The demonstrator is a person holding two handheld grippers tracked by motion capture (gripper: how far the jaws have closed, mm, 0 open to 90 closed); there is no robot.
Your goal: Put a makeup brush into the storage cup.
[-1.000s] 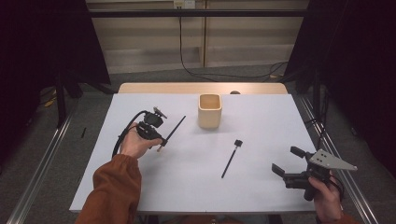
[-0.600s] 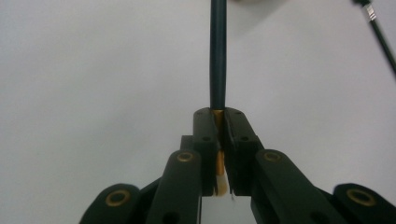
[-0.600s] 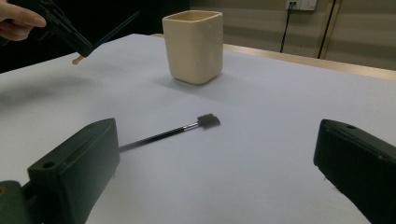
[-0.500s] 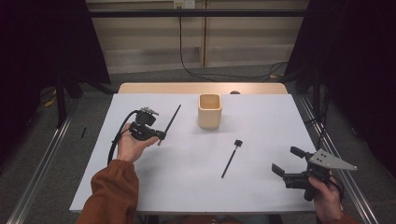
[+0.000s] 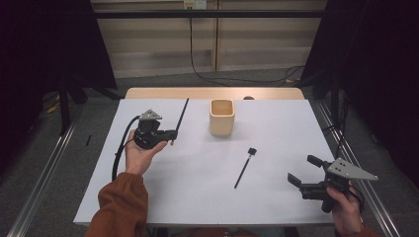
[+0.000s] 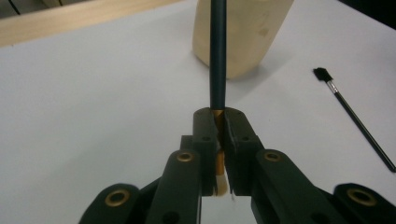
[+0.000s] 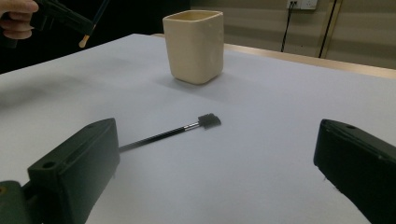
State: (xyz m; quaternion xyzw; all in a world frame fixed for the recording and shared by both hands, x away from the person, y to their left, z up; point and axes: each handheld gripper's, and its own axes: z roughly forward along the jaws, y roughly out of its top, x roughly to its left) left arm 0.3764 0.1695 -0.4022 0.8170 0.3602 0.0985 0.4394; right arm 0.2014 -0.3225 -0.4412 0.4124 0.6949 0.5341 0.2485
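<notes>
- The left gripper (image 5: 170,134), held up above the left part of the white table (image 5: 163,197), has its jaws clamped on a thin dark brush (image 5: 181,114), gripping it near the gold band by the pale bristle end; the long handle points up and away, toward the cup.
- A beige square cup (image 5: 222,117) stands upright mid-table, near the far edge; no writing readable on it.
- A 2nd black brush (image 5: 244,168) lies flat right of centre.
- The right gripper (image 5: 304,174) rests low at the table's right edge, jaws spread wide, holding nothing.
</notes>
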